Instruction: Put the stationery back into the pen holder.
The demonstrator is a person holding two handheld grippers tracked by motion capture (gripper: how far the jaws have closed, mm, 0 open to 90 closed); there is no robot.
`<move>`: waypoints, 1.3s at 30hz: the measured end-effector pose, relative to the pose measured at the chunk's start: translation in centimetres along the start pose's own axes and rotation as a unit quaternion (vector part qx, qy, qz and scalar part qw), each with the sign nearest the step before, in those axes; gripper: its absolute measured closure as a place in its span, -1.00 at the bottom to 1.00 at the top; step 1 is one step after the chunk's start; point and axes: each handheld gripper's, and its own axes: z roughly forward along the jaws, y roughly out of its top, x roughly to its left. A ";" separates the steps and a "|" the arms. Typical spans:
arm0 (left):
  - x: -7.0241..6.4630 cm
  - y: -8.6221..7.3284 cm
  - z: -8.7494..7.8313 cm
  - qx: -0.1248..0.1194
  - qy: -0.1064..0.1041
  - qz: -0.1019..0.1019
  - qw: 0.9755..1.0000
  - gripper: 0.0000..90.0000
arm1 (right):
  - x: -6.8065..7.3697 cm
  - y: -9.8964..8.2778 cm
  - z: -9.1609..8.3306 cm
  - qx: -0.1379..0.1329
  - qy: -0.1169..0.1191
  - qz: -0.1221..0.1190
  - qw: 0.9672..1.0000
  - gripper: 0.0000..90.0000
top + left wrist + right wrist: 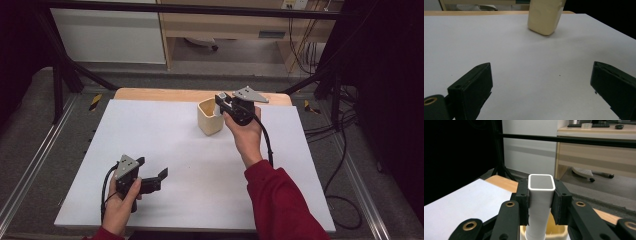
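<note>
Two hands work here, each carrying a pair of tongs. Nearest, the left hand rests low at the near left of the surface, wrist straight, holding the left tongs about level and aimed across the sheet; their jaws stand wide apart and released, nothing between them. Ahead of those jaws, well apart, the cream cup stands upright on the white sheet.

Farther out, the right hand reaches forward on a red sleeve, forearm stretched out and wrist raised, with the right tongs at the cup's open top. These tongs are clenched on a white square tube: both pads press its flat sides just under its rim, and the tube stands upright with its lower end inside the cup.

Beyond the tongs, the white sheet ends at a strip of bare wood. Past that come grey floor, black frame bars, a wooden desk and trailing cables at the right.
</note>
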 end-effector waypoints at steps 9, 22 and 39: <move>0.3 0.1 0.0 -0.005 0.000 -0.005 1.000 -0.90 | -0.7 1.2 3.0 -0.006 -0.030 0.001 1.000 0.57; 0.4 0.1 0.0 -0.007 -0.003 -0.005 1.000 -0.88 | -0.9 0.2 5.1 0.021 -0.039 -0.006 0.999 0.57; 0.4 0.1 -0.1 -0.006 -0.006 -0.001 1.000 -0.87 | -0.1 -1.0 6.4 0.054 -0.034 -0.030 0.998 0.57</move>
